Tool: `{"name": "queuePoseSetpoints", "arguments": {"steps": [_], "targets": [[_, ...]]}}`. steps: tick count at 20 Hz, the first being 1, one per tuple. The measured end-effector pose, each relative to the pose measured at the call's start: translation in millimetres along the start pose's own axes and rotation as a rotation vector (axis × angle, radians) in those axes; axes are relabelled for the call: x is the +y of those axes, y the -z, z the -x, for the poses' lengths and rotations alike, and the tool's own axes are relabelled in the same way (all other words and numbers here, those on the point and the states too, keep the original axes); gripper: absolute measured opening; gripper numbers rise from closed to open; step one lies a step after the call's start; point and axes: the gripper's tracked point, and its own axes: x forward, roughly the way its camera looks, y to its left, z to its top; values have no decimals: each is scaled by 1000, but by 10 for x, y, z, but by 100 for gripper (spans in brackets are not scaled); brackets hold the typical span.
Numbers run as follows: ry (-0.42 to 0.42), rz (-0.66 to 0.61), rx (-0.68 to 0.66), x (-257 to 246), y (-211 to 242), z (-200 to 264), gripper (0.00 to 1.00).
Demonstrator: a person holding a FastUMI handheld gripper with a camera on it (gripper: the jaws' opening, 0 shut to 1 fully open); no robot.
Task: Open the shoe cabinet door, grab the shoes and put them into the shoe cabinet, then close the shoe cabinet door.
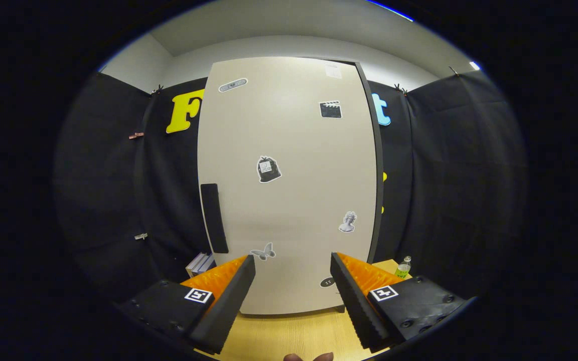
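I see the shoe cabinet [289,185] standing upright on the pale wood-grain worktop [289,336], straight ahead of my gripper [293,263] and beyond its fingertips. Its door [294,140] is shut — a smooth, matte, cream-coloured slab with rounded top corners, dotted with small stickers. A dark, narrow, vertical handle [214,218] sits along the door's left edge, up and left of the left finger [229,296]. My gripper's fingers stand well apart with nothing between them; their inner faces are ribbed, wedge-shaped. The right finger [356,301] points at the door's lower right part. A small clear bottle with a green label [403,268] stands on the worktop beside the cabinet's right side — some stacked books [199,263] lie by its left.
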Motion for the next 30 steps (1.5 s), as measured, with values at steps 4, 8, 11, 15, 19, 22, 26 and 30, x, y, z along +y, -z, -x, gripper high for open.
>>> {"name": "queuePoseSetpoints", "arguments": {"steps": [4, 8, 11, 15, 19, 22, 26, 30], "targets": [[1, -4, 1, -25, 19, -7, 98], [4, -3, 1, -17, 3, -27, 98], [4, -3, 3, -8, 14, -28, 98], [4, 0, 4, 12, 4, -28, 98], [4, 3, 4, 38, -7, -21, 98], [4, 2, 7, 38, -5, -25, 98], [2, 2, 9, 50, 2, -21, 98], [2, -1, 7, 38, -21, -21, 98]]}}
